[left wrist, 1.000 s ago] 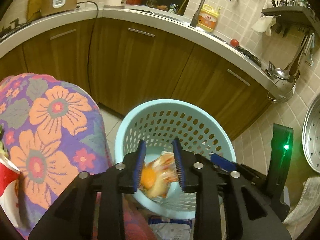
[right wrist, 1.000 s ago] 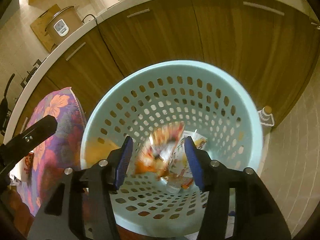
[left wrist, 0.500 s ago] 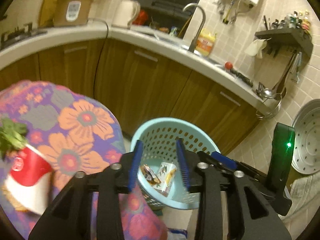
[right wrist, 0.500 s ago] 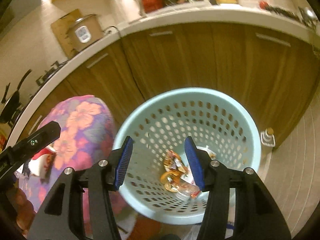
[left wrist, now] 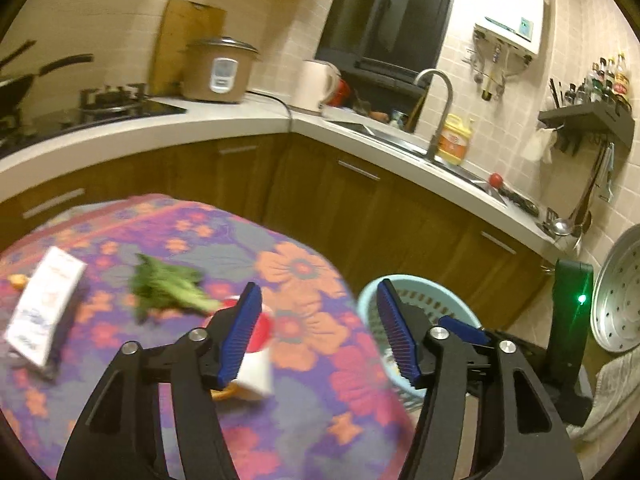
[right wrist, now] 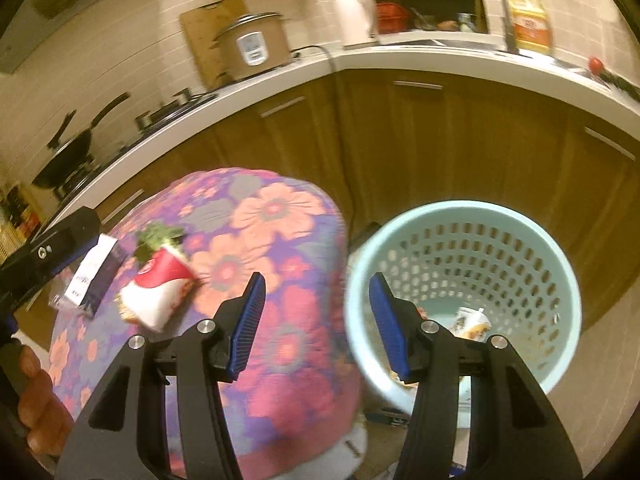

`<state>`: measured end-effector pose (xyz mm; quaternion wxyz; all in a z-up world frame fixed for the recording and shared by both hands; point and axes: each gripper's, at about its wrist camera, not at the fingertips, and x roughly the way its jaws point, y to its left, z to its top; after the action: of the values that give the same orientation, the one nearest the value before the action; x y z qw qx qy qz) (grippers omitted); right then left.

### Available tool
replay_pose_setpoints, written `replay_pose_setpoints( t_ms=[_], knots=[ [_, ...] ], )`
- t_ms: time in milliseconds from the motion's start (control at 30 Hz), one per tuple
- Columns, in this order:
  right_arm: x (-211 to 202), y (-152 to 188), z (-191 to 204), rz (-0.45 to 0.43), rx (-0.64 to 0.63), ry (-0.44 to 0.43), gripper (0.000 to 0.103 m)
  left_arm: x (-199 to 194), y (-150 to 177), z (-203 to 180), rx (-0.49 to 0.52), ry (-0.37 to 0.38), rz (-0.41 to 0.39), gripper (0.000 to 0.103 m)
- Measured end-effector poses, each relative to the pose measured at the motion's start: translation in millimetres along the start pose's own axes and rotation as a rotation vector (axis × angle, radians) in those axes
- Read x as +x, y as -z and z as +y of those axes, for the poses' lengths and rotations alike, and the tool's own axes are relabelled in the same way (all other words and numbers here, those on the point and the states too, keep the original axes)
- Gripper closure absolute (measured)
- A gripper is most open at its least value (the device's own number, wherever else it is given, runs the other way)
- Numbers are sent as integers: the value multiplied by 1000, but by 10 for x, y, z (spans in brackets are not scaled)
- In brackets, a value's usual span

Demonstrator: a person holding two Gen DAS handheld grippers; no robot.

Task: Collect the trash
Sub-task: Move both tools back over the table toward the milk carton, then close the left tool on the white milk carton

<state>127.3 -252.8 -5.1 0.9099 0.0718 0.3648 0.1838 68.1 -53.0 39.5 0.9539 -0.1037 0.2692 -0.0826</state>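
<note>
A light blue perforated bin (right wrist: 520, 240) stands on the floor right of the table, with snack wrappers (right wrist: 472, 322) at its bottom; it also shows in the left wrist view (left wrist: 424, 292). A red-and-white paper cup (right wrist: 158, 284) lies tipped on the floral tablecloth (right wrist: 264, 216), also seen in the left wrist view (left wrist: 256, 356). Green leaves (left wrist: 168, 284) and a white carton (left wrist: 44, 304) lie further left. My left gripper (left wrist: 318, 330) is open and empty above the table edge. My right gripper (right wrist: 316, 320) is open and empty between table and bin.
Wooden cabinets (left wrist: 360, 208) and a white counter curve behind, with a rice cooker (left wrist: 218, 70), kettle (left wrist: 316, 86), sink tap and stove with a pan. A steel steamer tray (left wrist: 616, 292) leans at right. The carton also shows in the right wrist view (right wrist: 94, 276).
Both grippers dropped snack wrappers into the bin, then rose and swung left towards the table. The cup, greens and carton have come into view.
</note>
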Motion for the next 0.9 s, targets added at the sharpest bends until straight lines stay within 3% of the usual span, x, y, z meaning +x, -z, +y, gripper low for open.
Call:
replay_pose_setpoints(
  t_ms=[67, 300, 567, 667, 833, 900],
  knots=[
    [12, 2, 140, 4, -31, 1, 53, -89, 6, 118, 13, -22, -5, 42],
    [94, 39, 566, 33, -105, -27, 53, -462, 93, 696, 64, -210, -26, 25],
    [253, 87, 981, 78, -150, -96, 53, -612, 135, 1409, 45, -375, 23, 21],
    [307, 174, 1112, 91, -169, -94, 53, -576, 170, 1610, 31, -409, 46, 21],
    [181, 326, 1434, 65, -271, -167, 53, -424, 220, 1870, 9, -436, 89, 21],
    [196, 354, 1537, 70, -297, -142, 53, -356, 231, 1912, 19, -449, 104, 21]
  ],
)
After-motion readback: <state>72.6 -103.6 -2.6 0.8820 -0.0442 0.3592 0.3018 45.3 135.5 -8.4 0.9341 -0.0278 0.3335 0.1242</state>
